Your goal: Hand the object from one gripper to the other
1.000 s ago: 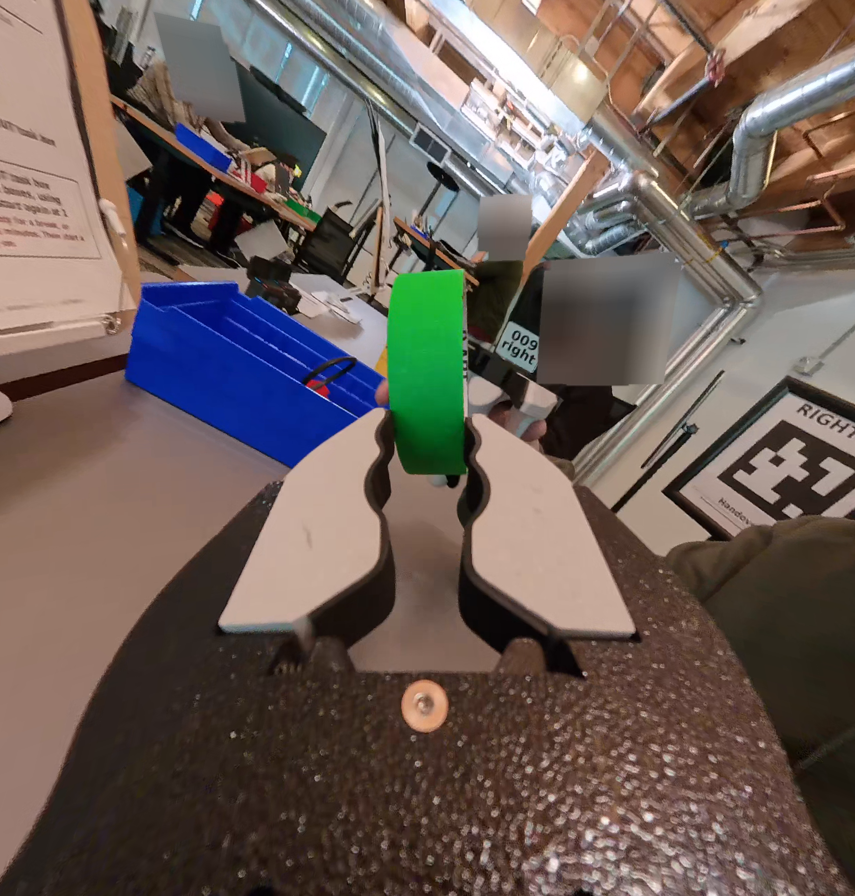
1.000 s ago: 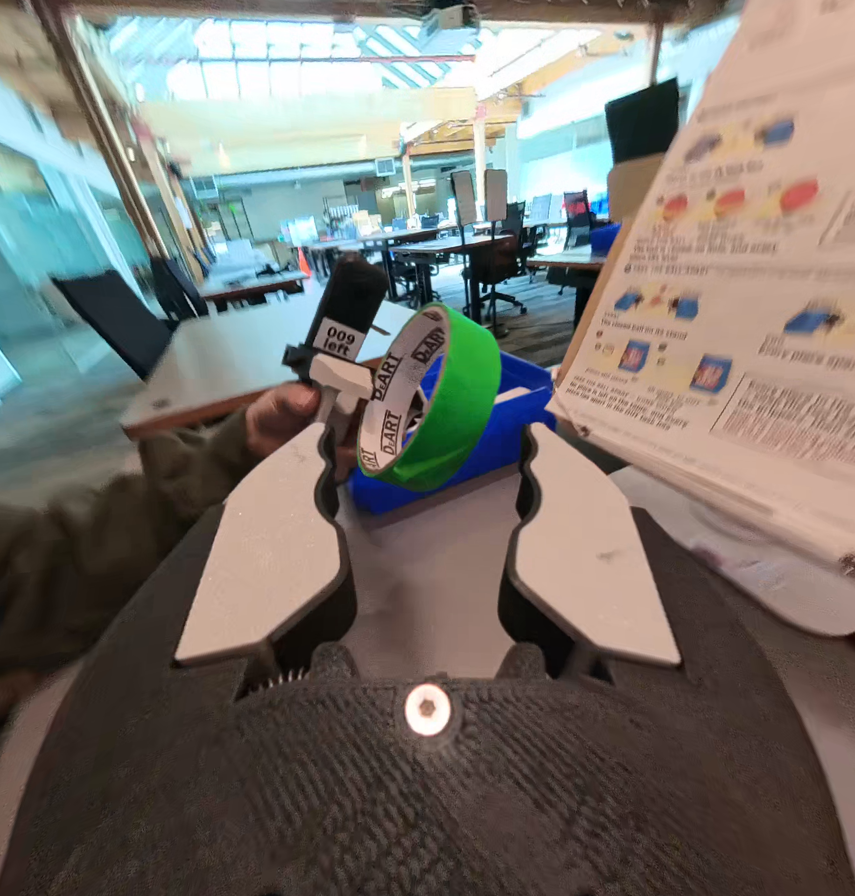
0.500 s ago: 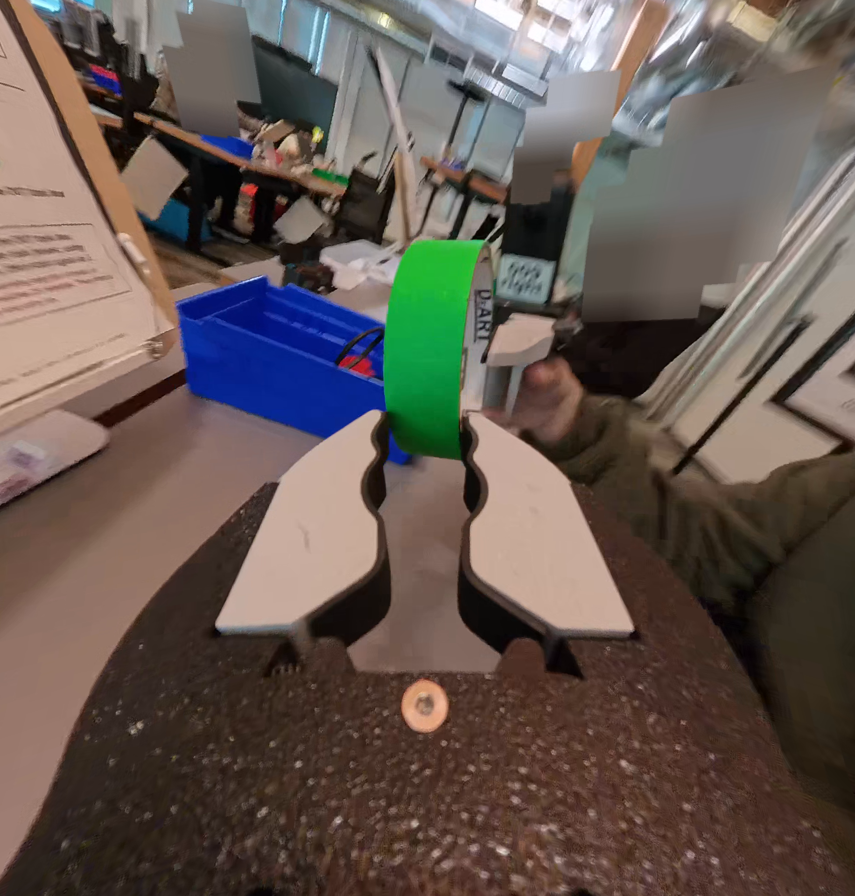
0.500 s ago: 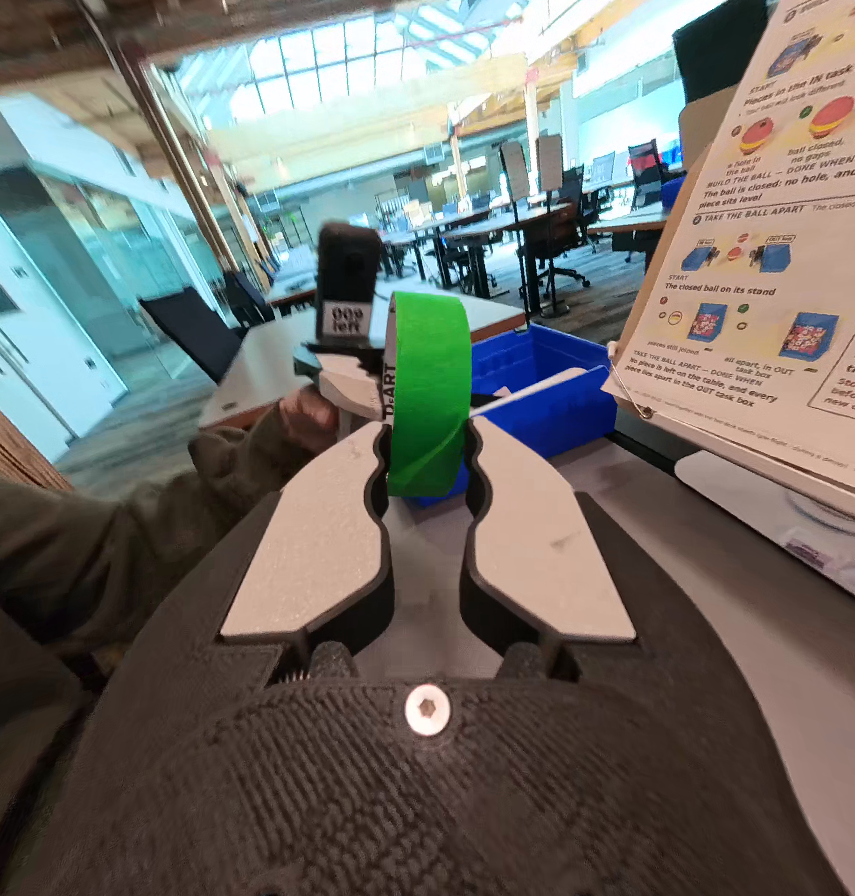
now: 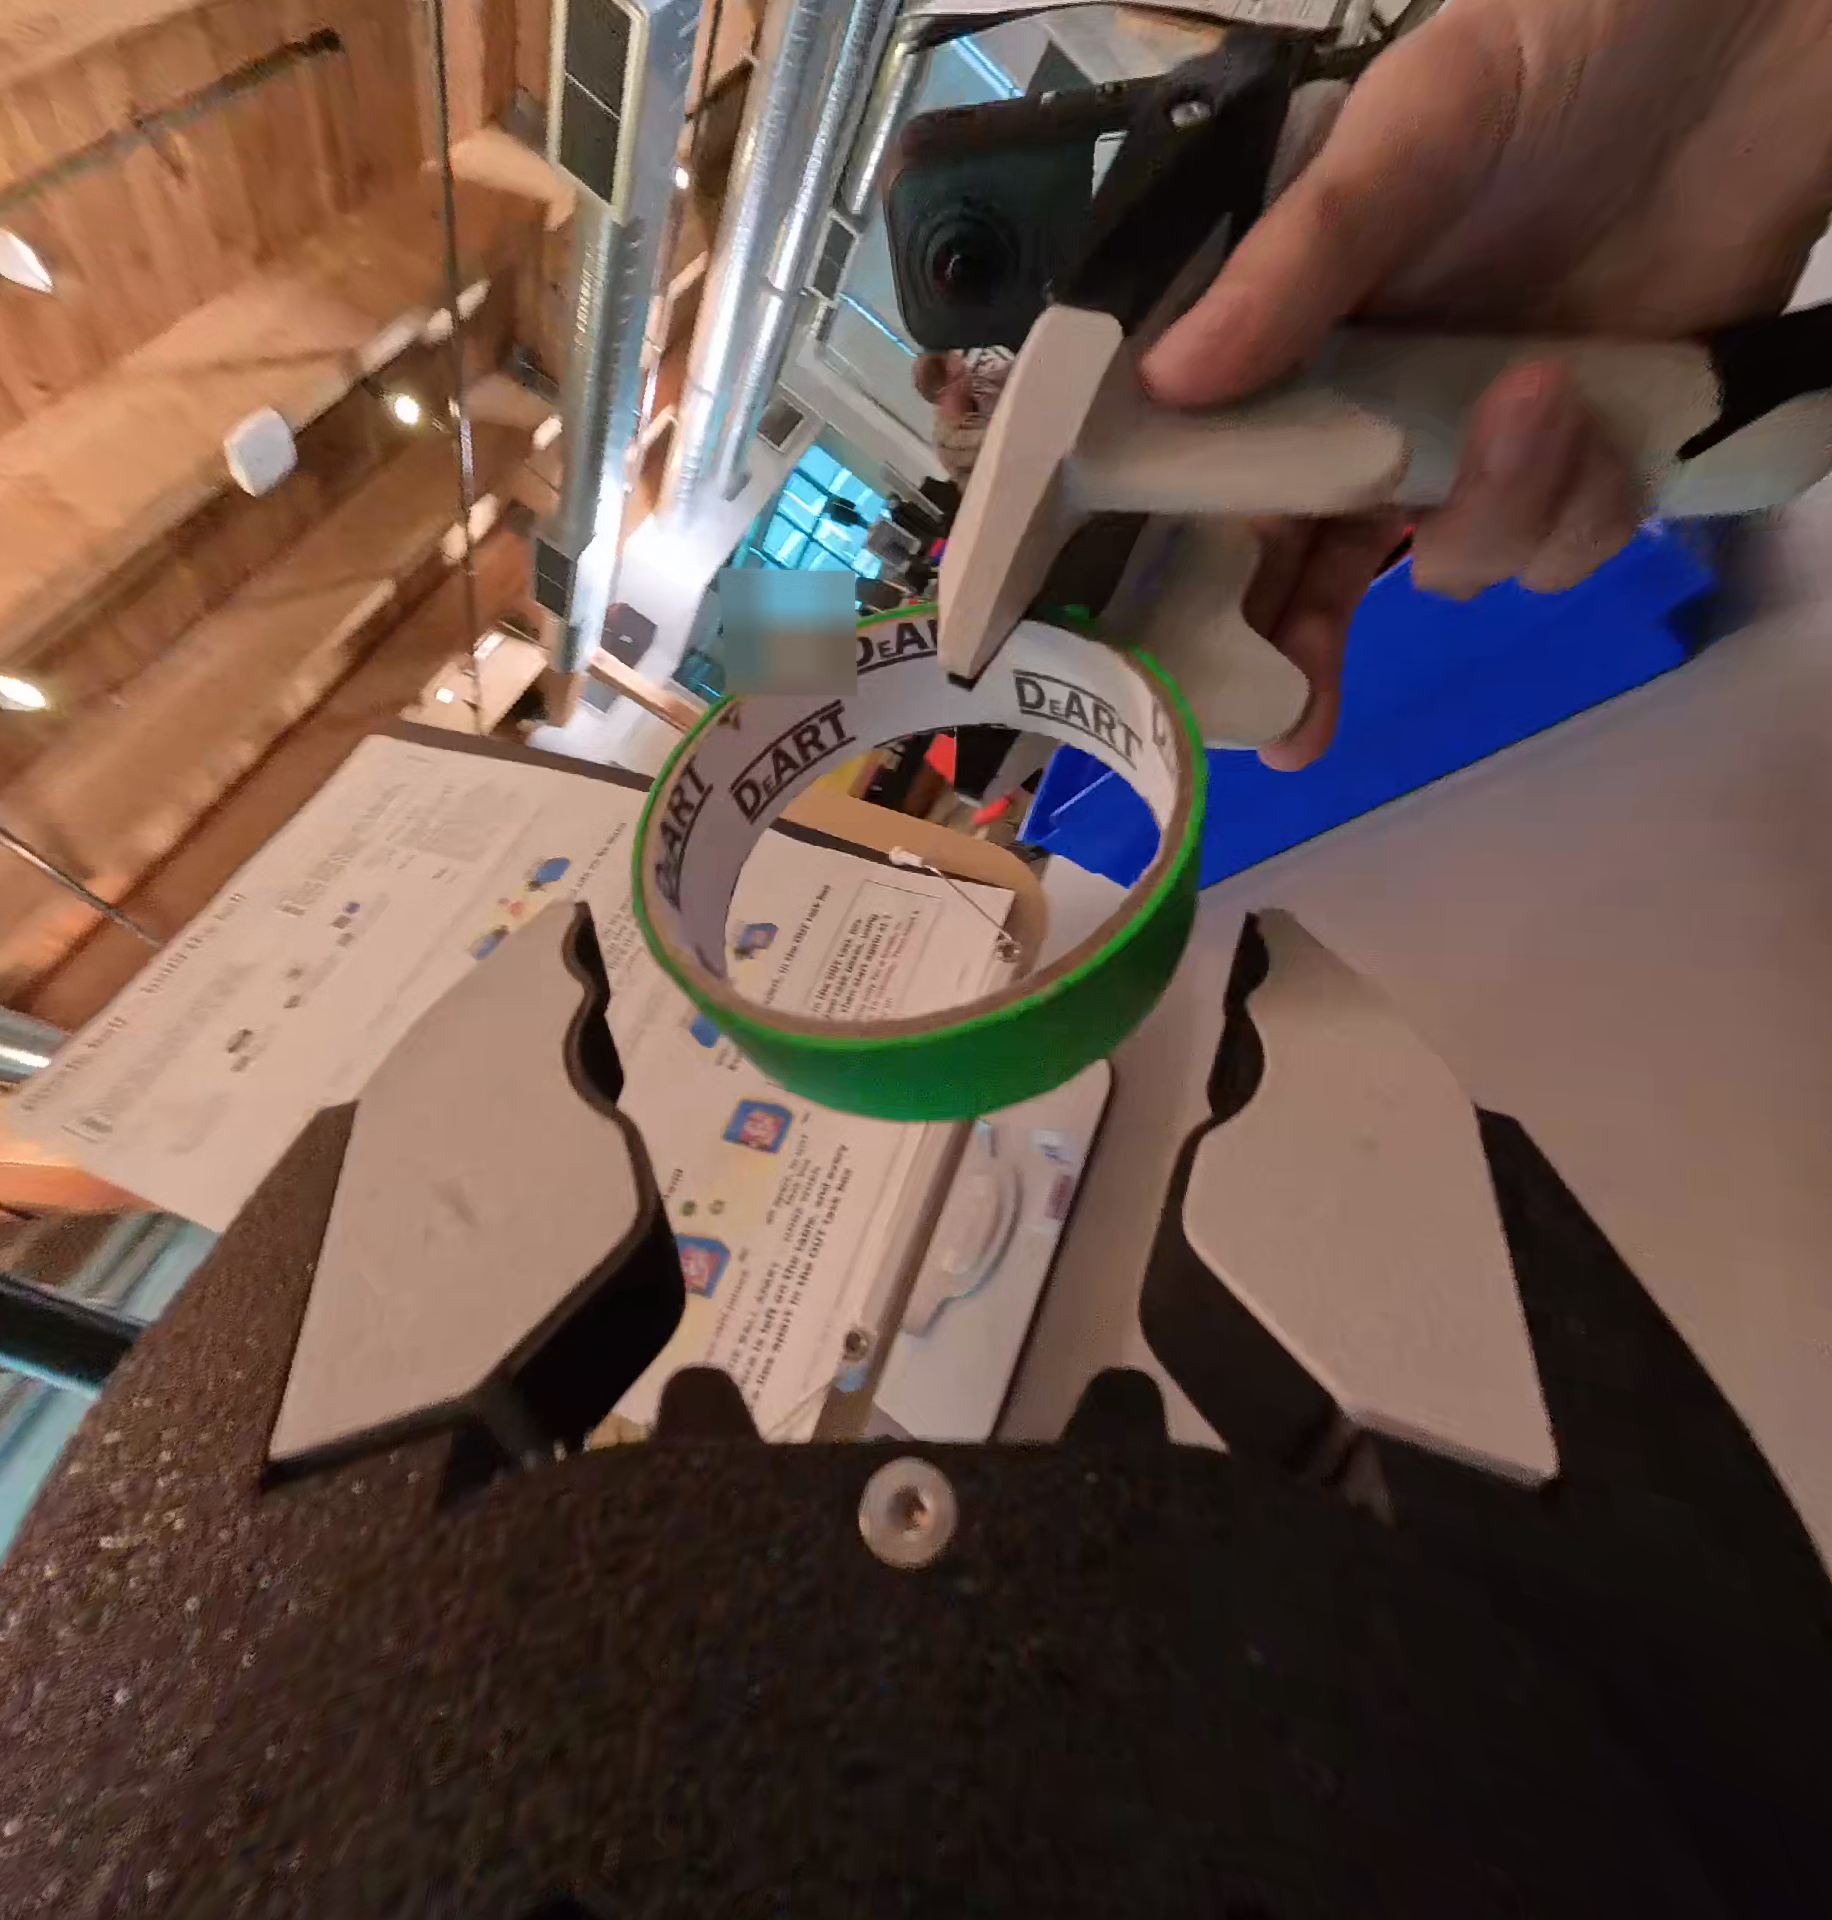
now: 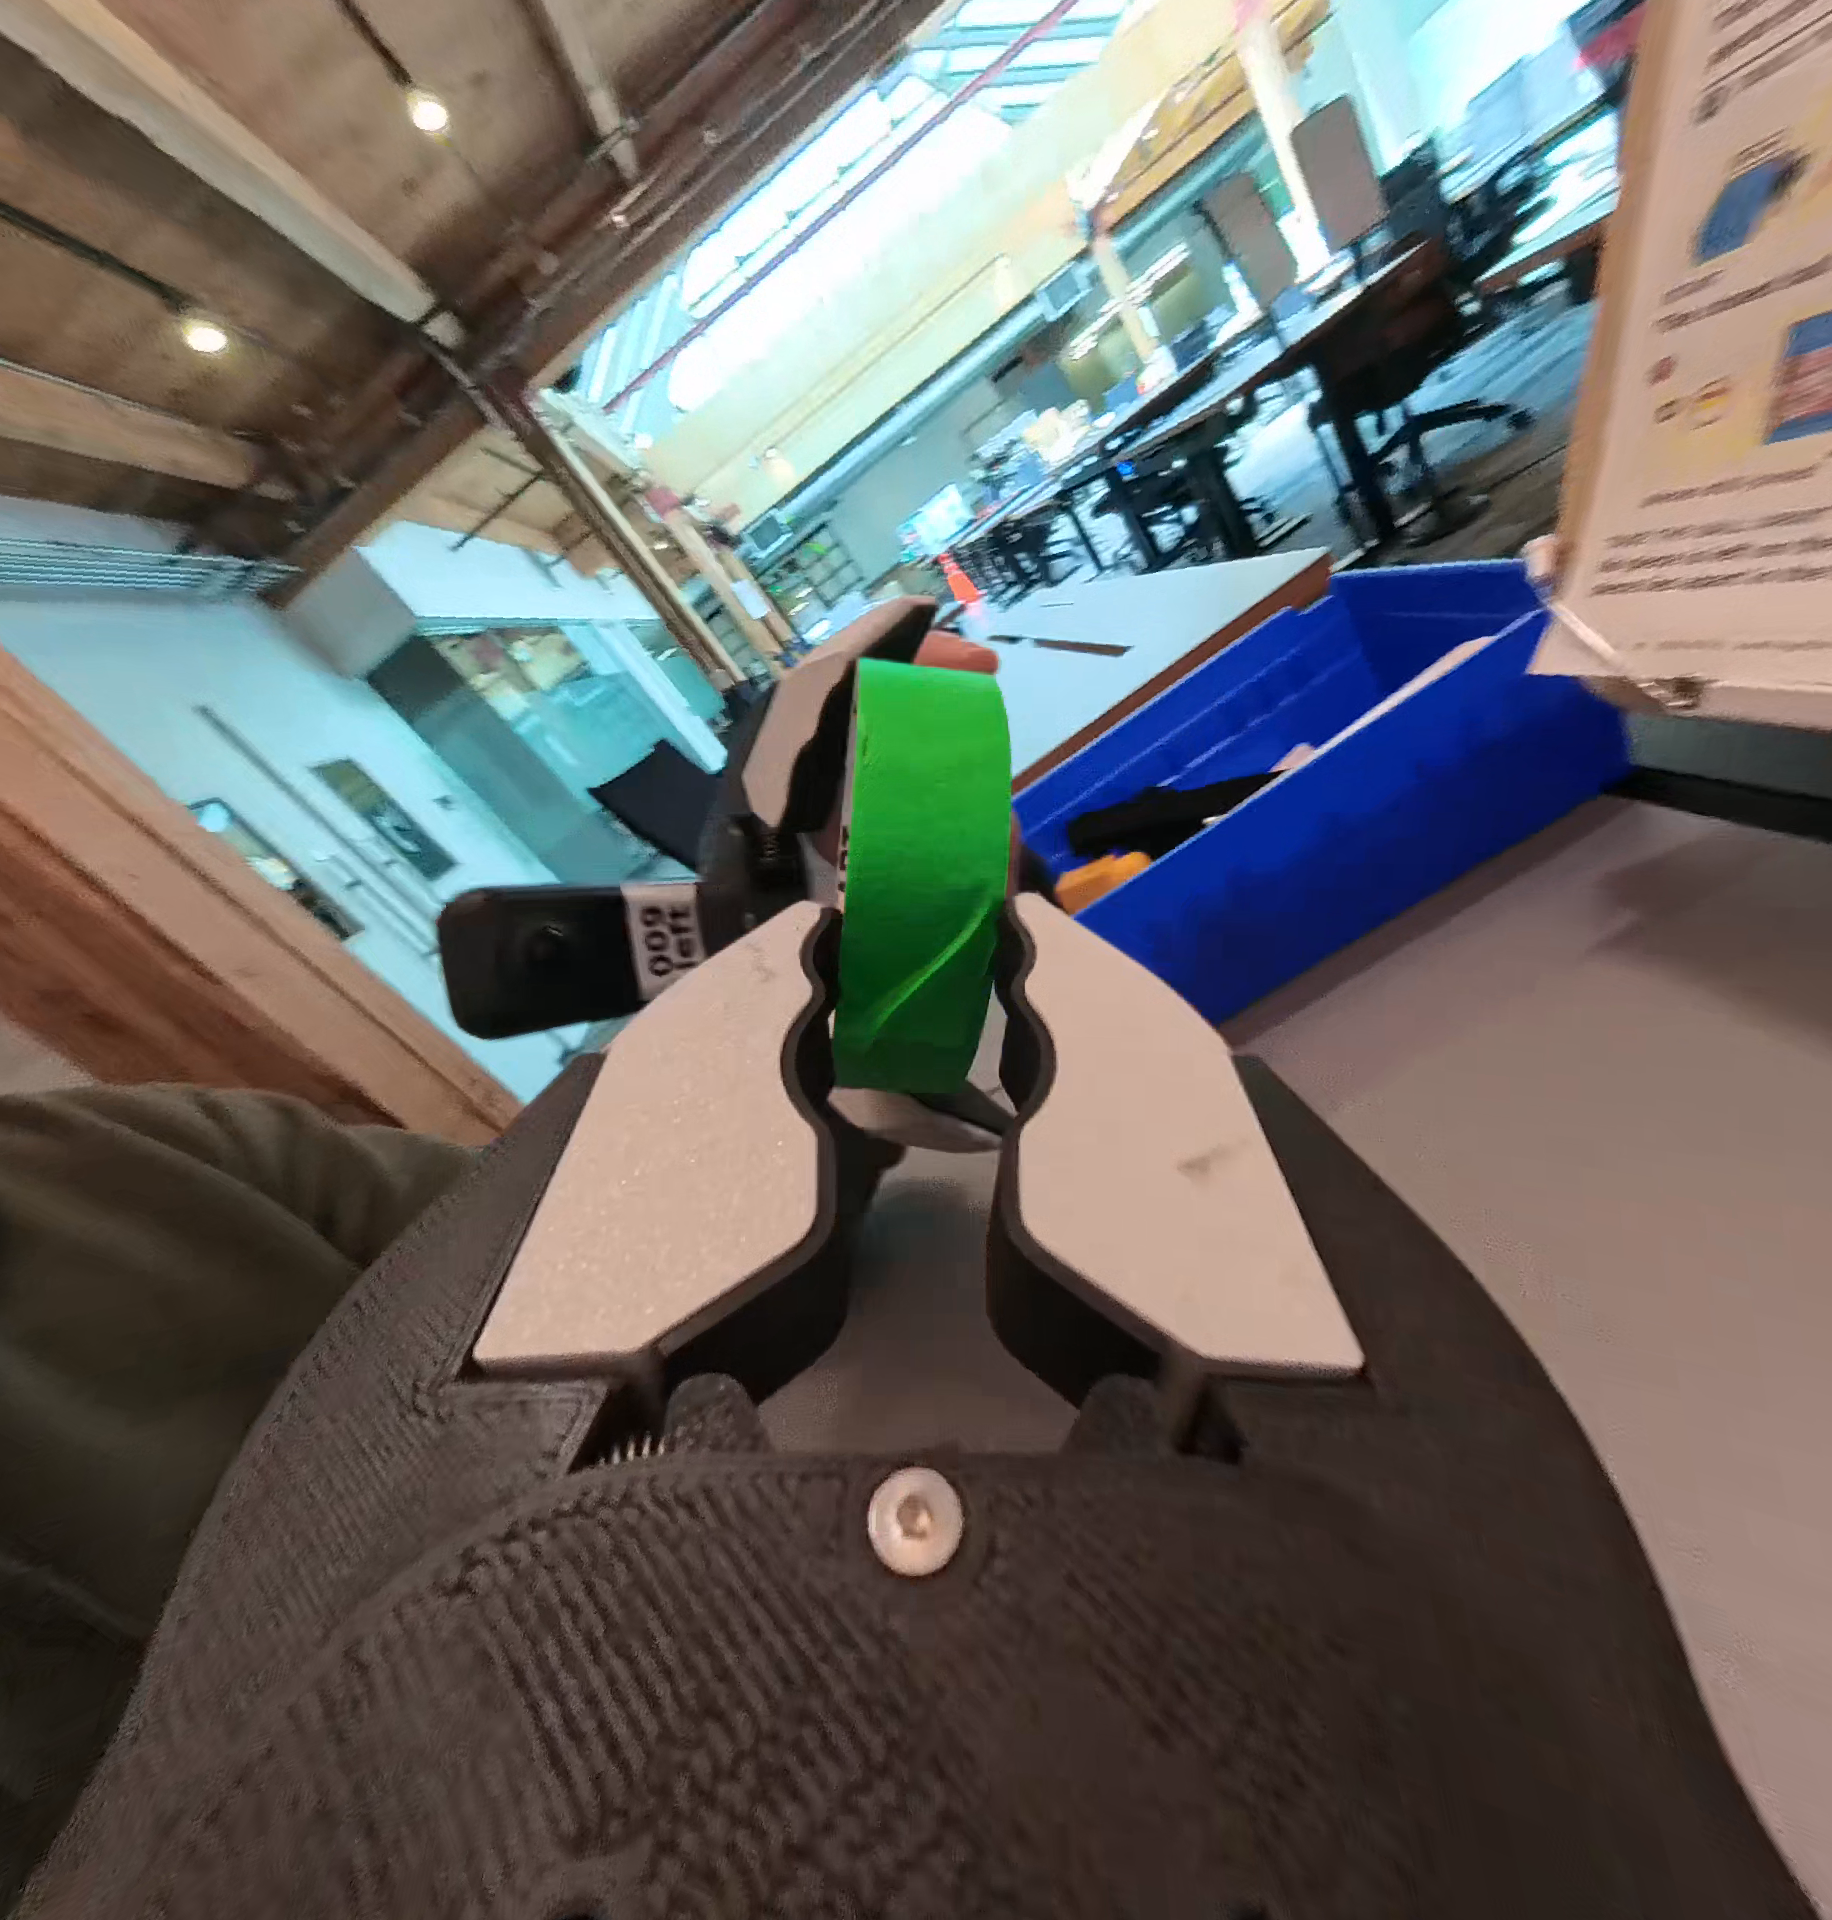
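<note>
A roll of green tape [image 6: 922, 831] stands on edge between my right gripper's fingers. My right gripper [image 6: 917, 914] is shut on its lower rim and holds it in the air above the grey table [image 6: 1618, 1039]. In the left wrist view the tape [image 5: 953, 1060] shows as an open ring with a white printed core. My left gripper [image 5: 917, 920] is open wide, its fingers standing apart on either side of the roll without touching it. The right gripper [image 5: 1099, 675], held by a hand [image 5: 1514, 156], pinches the roll's far rim. The left gripper's fingers [image 6: 787, 748] show behind the tape.
A blue bin [image 6: 1307, 831] with small items stands on the table behind the tape; it also shows in the left wrist view [image 5: 1463, 707]. A printed instruction sheet on a stand [image 5: 372, 935] is beside it, at the right edge of the right wrist view [image 6: 1743, 364]. A sleeve [image 6: 112, 1247] is at left.
My left gripper has opened and let go of the tape, and has turned sharply. My right gripper, open a second ago, closed on the roll and now holds it alone.
</note>
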`<state>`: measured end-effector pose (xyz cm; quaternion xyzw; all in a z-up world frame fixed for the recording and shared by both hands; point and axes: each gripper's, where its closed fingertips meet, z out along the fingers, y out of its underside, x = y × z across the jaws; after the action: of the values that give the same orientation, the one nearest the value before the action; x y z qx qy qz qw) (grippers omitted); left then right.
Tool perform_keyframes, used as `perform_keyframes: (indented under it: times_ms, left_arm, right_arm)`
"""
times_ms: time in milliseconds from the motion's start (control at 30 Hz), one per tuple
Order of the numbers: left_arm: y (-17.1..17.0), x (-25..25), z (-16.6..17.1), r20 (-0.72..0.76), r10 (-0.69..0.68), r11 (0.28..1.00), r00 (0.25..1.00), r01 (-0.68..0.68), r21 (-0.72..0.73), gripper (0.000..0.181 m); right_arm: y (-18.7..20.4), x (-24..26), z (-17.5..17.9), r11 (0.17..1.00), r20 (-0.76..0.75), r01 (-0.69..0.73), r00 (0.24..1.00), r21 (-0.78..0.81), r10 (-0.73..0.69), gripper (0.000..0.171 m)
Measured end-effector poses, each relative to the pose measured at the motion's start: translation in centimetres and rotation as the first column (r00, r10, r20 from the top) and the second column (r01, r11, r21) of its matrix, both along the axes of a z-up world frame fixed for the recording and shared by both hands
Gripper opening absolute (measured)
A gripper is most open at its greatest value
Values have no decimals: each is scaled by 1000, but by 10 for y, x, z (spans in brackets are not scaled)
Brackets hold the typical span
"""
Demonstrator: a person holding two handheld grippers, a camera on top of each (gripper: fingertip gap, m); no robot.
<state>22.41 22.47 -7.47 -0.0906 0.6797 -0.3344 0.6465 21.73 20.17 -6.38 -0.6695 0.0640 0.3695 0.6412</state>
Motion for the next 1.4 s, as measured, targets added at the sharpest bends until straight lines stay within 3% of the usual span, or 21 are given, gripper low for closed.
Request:
perform_keyframes:
  times_ms: [100, 267, 400, 467, 567, 633, 733, 800, 933, 967, 1067, 1133, 1233, 1333, 1400]
  left_arm:
    - [-6, -2, 5, 40, -37, 998, 999, 38, -40, 101]
    - [-5, -4, -3, -97, -114, 988, 989, 102, -118, 100]
    - [-5, -8, -3, -252, -239, 929, 938, 146, -339, 100]
    - [-6, -13, -5, -356, -341, 863, 870, 139, -486, 100]
    - [-12, -25, -4, -441, -545, 711, 713, 114, -694, 100]
    - [-16, -33, -5, -455, -638, 634, 621, 89, -768, 100]
    - [-22, -42, -11, -485, -716, 585, 503, 53, -809, 100]
    - [-26, -47, -13, -491, -753, 557, 438, 26, -830, 100]
    - [-31, -53, -16, -483, -812, 503, 328, -29, -864, 100]
    - [-31, -53, -18, -485, -815, 499, 316, -41, -866, 100]
    - [-29, -52, -20, -487, -812, 502, 321, -41, -864, 100]
    - [-24, -43, -15, -464, -793, 491, 394, -36, -870, 101]
    - [-9, -31, -6, -422, -685, 560, 594, 60, -826, 97]
    - [3, -26, 6, -352, -483, 735, 802, 151, -661, 97]
    - [9, -22, 12, -289, -333, 841, 898, 144, -521, 96]
  right_arm:
    - [4, -7, -4, 1000, 10, -21, 1000, -18, 21, 29]
    - [5, -7, -9, 1000, 72, -14, 997, -23, 16, 34]
    - [-2, -1, 0, 993, 347, 83, 932, 83, -107, 76]
    - [-10, 0, 12, 970, 537, 122, 814, 211, -220, 89]
    - [-20, -11, 22, 915, 754, 74, 542, 397, -371, 95]
    - [-17, -15, 18, 913, 833, 58, 391, 403, -392, 95]
    - [-11, -25, 7, 911, 896, -11, 188, 411, -402, 86]
    - [-6, -28, -3, 923, 920, -32, 108, 383, -378, 74]
    - [2, -35, -16, 937, 939, -76, 51, 342, -339, 47]
    - [3, -37, -16, 936, 939, -86, 46, 343, -340, 29]
    - [5, -35, -20, 952, 953, -63, 69, 298, -294, 29]
    - [8, -28, -22, 964, 959, 1, 107, 265, -264, 28]
    - [10, -12, -16, 965, 919, 129, 300, 227, -256, 28]
    - [9, 0, -13, 971, 793, 197, 567, 133, -223, 28]
    - [9, 3, -7, 971, 669, 213, 706, 112, -232, 28]
